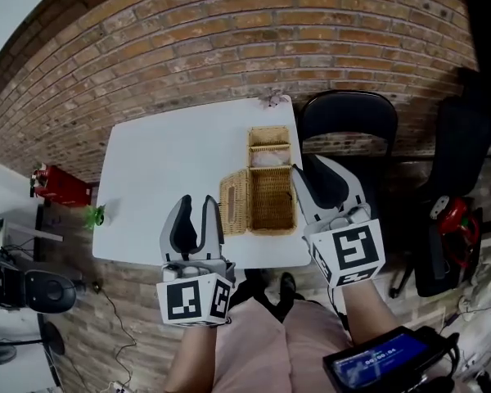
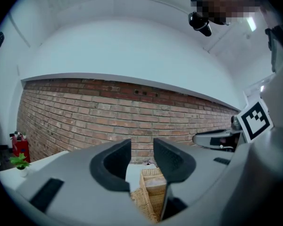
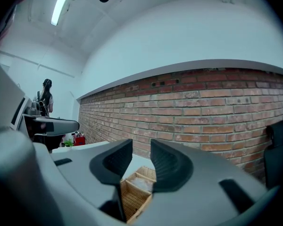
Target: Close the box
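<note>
Wicker box (image 1: 272, 196) on white table (image 1: 164, 170), open. Lid (image 1: 234, 202) folded out along the box's left side, woven inner face up; not over the opening. Box interior split into compartments: large near one bare, a pale soft item (image 1: 268, 160) in a smaller one toward the far end

Left gripper (image 1: 196, 201): just left of the box, beside the open lid, jaws pointing the same way as the box's long side. Jaws spread, with only the table and box visible through the gap; pads press on nothing. Contact with the lid: cannot tell

Right gripper (image 1: 308, 164): hard against the box's right side, near its far half. Jaws spread, nothing between the pads; its own view looks down through the gap into the open compartments. Touching the box wall or not: cannot tell

Other items, relative to the box:
- black chair (image 1: 348, 121) beyond it, to the right
- small green plant (image 1: 96, 216) well to its left, at the table edge
- red object (image 1: 61, 185) farther left, on the floor
- brick wall (image 1: 229, 39) behind
</note>
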Demonstrator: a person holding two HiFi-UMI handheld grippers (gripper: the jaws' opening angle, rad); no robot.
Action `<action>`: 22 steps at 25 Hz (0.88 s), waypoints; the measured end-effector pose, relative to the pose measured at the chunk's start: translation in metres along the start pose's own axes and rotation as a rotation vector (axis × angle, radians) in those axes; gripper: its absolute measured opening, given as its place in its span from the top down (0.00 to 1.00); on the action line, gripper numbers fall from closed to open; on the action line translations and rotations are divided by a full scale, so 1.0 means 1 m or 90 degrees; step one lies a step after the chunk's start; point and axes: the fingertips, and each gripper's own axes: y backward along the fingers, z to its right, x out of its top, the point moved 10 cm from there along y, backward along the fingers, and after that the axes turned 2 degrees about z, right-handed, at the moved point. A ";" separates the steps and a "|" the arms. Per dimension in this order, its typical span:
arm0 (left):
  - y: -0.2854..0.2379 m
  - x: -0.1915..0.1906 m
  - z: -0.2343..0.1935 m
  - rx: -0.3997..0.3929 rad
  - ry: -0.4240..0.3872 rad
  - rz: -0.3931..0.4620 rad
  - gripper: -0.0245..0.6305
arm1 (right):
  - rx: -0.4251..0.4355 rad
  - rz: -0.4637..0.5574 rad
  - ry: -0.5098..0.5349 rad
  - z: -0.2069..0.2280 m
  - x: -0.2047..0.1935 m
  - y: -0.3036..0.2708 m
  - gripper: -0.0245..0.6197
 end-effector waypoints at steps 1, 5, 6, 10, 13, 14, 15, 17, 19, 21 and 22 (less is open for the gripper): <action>-0.002 -0.003 -0.003 0.002 0.005 -0.006 0.73 | -0.001 -0.006 0.002 0.000 -0.001 -0.002 0.77; -0.003 -0.025 -0.016 0.014 0.050 -0.044 0.73 | 0.001 -0.032 0.011 -0.003 -0.007 -0.010 0.77; -0.003 -0.032 -0.018 0.016 0.057 -0.054 0.73 | 0.002 -0.038 0.011 -0.003 -0.011 -0.012 0.77; 0.008 -0.062 -0.022 0.034 0.087 -0.104 0.73 | 0.019 -0.080 0.010 -0.011 -0.032 -0.017 0.77; 0.020 -0.087 -0.022 0.053 0.117 -0.140 0.73 | 0.042 -0.123 0.013 -0.020 -0.055 -0.018 0.77; 0.024 -0.095 -0.022 0.058 0.126 -0.151 0.73 | 0.048 -0.135 0.012 -0.023 -0.063 -0.018 0.77; 0.029 -0.103 -0.022 0.062 0.134 -0.161 0.73 | 0.053 -0.146 0.011 -0.025 -0.071 -0.017 0.77; 0.036 -0.118 -0.022 0.071 0.149 -0.177 0.73 | 0.063 -0.163 0.013 -0.030 -0.084 -0.017 0.77; 0.044 -0.133 -0.022 0.084 0.176 -0.191 0.73 | 0.079 -0.175 0.021 -0.037 -0.093 -0.018 0.77; 0.053 -0.147 -0.023 0.095 0.247 -0.200 0.72 | 0.094 -0.182 0.028 -0.045 -0.099 -0.018 0.77; 0.056 -0.155 -0.024 0.100 0.314 -0.201 0.71 | 0.099 -0.182 0.030 -0.047 -0.099 -0.018 0.77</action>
